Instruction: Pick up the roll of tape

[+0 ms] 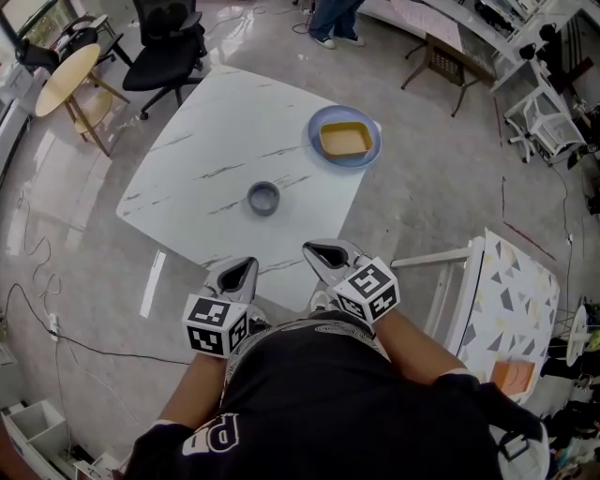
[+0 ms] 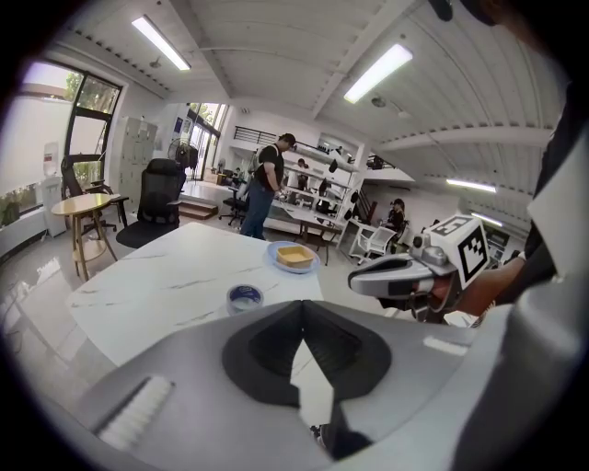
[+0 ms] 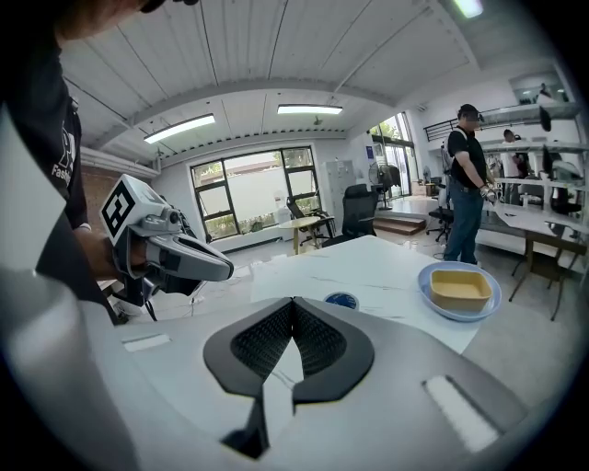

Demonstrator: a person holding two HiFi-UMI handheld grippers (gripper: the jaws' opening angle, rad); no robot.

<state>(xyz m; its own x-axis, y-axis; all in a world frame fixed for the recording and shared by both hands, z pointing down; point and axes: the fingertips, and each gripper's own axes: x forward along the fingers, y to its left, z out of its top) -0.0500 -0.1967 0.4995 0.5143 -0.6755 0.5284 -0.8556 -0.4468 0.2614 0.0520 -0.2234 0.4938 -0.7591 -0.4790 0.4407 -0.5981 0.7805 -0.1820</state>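
Sitting near the middle of the white marble counter [image 1: 216,141], the roll of tape [image 1: 263,198] lies flat with its hole facing up and a blue band around it. Farther off and to the right, a blue plate [image 1: 322,156] rests by the counter's far right edge with a shallow yellow tray [image 1: 345,139] on it, well apart from the roll.

The left tongs [image 1: 246,266] and right tongs [image 1: 319,251] are held side by side over the counter's near edge, both pointing toward the roll. Each gripper view shows its jaws clenched tip to tip with nothing between them. Only bare marble lies between the tongs and the roll.

Around the counter, a black office chair [image 1: 169,56] stands at the far left corner. A round wooden table [image 1: 66,80] sits farther left. A person [image 1: 336,19] stands on the floor beyond the far side, near a long desk [image 1: 441,23]. To the near right is a white table [image 1: 511,291] with a triangle pattern, and a dark cable [image 1: 37,319] trails over the glossy floor on the left.
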